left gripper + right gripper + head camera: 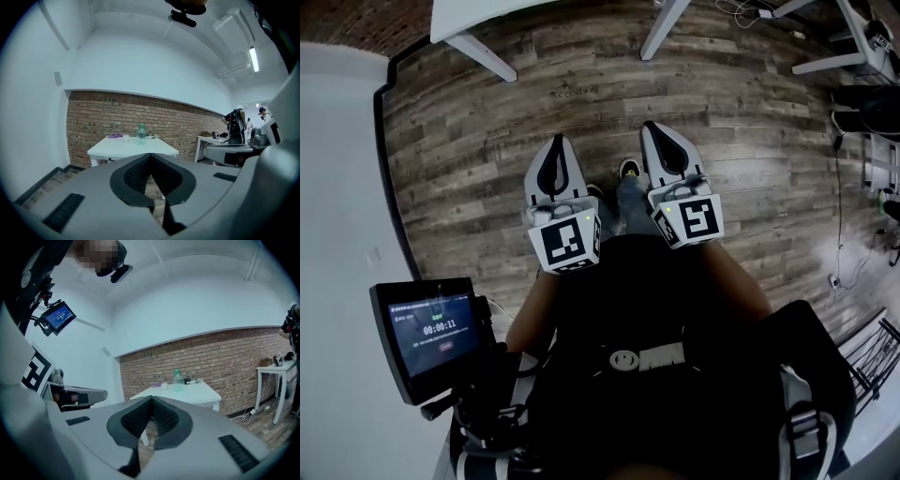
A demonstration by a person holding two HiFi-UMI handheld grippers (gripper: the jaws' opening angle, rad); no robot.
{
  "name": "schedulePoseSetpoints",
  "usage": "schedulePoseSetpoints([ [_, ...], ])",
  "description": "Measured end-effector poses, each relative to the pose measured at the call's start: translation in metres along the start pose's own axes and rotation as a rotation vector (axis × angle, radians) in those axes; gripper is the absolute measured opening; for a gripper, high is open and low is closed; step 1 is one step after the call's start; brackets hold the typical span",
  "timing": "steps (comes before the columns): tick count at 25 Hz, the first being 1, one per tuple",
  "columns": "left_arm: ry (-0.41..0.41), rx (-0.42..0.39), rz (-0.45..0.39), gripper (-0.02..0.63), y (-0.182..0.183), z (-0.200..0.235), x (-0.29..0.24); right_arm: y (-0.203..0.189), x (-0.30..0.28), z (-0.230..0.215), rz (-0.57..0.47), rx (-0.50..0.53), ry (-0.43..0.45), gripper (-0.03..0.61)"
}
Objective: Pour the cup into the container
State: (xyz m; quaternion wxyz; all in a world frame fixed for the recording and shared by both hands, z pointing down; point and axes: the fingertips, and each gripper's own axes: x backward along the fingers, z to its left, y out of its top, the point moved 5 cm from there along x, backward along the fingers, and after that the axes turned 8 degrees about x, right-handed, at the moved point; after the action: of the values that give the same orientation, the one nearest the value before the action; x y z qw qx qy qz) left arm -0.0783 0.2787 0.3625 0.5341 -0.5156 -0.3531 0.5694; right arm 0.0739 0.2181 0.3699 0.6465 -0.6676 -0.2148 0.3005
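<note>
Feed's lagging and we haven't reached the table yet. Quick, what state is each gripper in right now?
Left gripper: closed, holding nothing.
Right gripper: closed, holding nothing.

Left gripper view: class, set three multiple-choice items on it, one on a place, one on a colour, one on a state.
1. Where does the bottle stand? A on the white table; B on the floor; C in a hand-held gripper.
2. What colour is the small cup? A black; B white; C orange.
3. The left hand-held gripper is: A wide open; B shut on the cup; C shut, empty.
Key: A, it stands on the tabletop; B, it shows white left of the bottle; C, its pads meet with nothing between.
</note>
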Motion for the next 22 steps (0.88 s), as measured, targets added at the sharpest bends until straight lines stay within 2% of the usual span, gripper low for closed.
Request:
schedulePoseSetpoints([
  [8, 0.019, -0.026, 0.016, -0.002, 0.02, -0.029, -0.09, 0.001, -0.059, -0.077, -0.02, -0.031, 0.018, -0.002],
  [18, 0.039, -0.079, -0.025, -0.002, 0.048, -0.055, -0.122, 0.025, -0.084, -0.124, -0.082, -0.049, 0.038, -0.002],
  [22, 0.043, -0.079, -0.035, -0.002, 0.05, -0.047, -0.123, 0.026, -0.092, -0.114, -0.097, -0.041, 0.061, -0.002],
])
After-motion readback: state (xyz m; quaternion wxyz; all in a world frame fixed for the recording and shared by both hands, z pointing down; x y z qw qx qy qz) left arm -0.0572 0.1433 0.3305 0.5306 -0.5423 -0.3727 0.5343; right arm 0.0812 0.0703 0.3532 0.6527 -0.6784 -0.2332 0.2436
